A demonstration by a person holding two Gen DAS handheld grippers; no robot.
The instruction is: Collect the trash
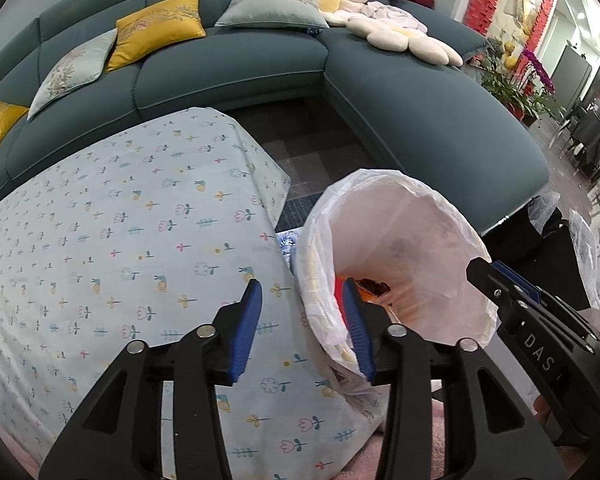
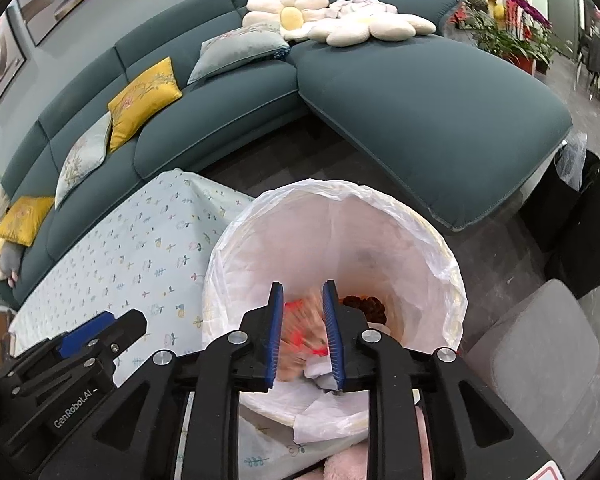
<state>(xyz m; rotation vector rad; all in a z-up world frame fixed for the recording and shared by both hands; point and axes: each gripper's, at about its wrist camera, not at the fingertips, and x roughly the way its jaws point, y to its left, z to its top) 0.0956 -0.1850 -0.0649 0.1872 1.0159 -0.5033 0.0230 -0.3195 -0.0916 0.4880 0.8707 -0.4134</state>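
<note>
A dark teal sofa (image 2: 380,92) wraps around the far side of the room, with yellow and grey cushions and flower-shaped pillows on it. In front of the sofa stands a table under a pale flowered tablecloth (image 1: 120,240), and just beside the table's corner is a bin (image 2: 440,248) lined with a white plastic bag. The right claw (image 2: 302,292) hangs over the bin's mouth, pointing down into it; its blue pads are parted, and between them, seen blurred, is an orange-and-red wrapper (image 2: 304,328) that appears loose rather than pinched, over white crumpled scraps lower in the bin. Whether the pads still touch the wrapper cannot be told from the blur. More dark and orange rubbish lies deeper in the bin, just past the right pad. The left claw (image 1: 302,300) hovers at the near rim of the bin, jaws apart and holding nothing: one pad is over the tablecloth, the other over the bin's edge.
</note>
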